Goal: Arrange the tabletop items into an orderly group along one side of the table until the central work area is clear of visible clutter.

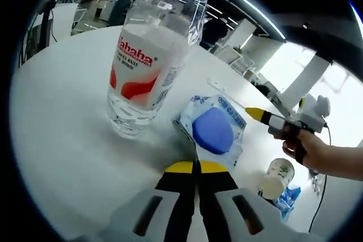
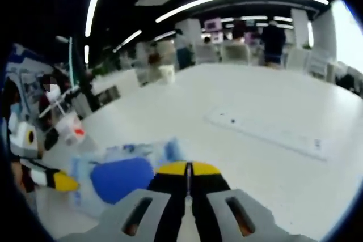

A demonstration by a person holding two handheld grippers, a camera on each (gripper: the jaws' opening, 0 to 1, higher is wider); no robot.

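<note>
The white desk (image 1: 62,140) spreads ahead of both tools. In the left gripper view, a clear water bottle (image 1: 150,60) with a red-and-white label stands upright just ahead and left of the left tool (image 1: 197,167), whose yellow-tipped jaws are pressed together at the edge of a wet-wipes packet (image 1: 214,128) with a blue lid. A paper cup (image 1: 278,177) lies right of it. The right tool (image 2: 188,168), jaws also pressed together, sits just beside the packet's blue lid (image 2: 122,178).

Bottle (image 1: 148,60) stands on table (image 1: 62,123), wipes pack (image 1: 212,130) just beside it.
</note>
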